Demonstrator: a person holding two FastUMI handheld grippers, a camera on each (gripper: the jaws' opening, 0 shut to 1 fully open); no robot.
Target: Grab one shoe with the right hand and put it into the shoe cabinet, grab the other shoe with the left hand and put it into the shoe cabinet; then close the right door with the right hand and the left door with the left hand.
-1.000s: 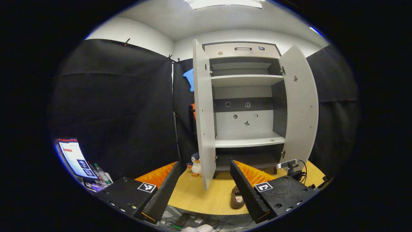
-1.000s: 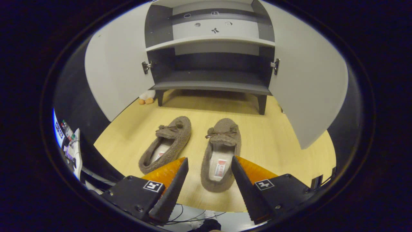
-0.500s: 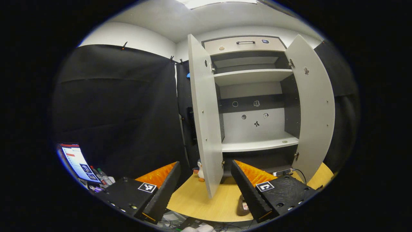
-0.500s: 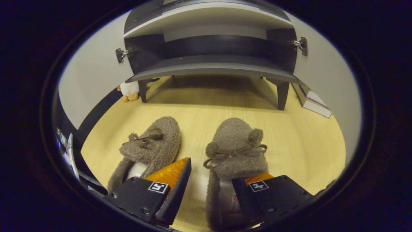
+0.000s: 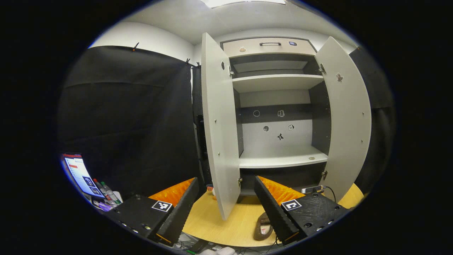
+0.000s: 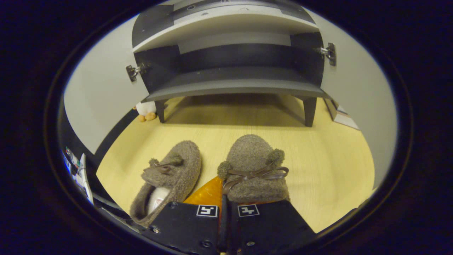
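Two brown fuzzy shoes with bows lie side by side on the wooden table (image 6: 329,177), toes toward the shoe cabinet (image 6: 233,86). My right gripper (image 6: 223,198) is shut on the left side wall of the right-hand shoe (image 6: 253,166), one finger inside it and one outside. The other shoe (image 6: 177,170) lies untouched just to its left. Both cabinet doors, the left door (image 6: 102,92) and the right door (image 6: 357,95), stand wide. My left gripper (image 5: 224,198) hangs open and holds nothing, well back from the cabinet (image 5: 279,161); one shoe (image 5: 263,226) peeks out behind its right finger.
A penguin toy (image 6: 147,109) stands by the cabinet's left leg, and a book (image 6: 341,115) lies by its right leg. In the left gripper view a small camera with a cable (image 5: 313,189) rests on the table, and a monitor (image 5: 79,173) with bottles (image 5: 106,191) sits lower left.
My right gripper dropped onto the right-hand shoe and shut on its side wall. The left gripper drifted slightly and stayed open.
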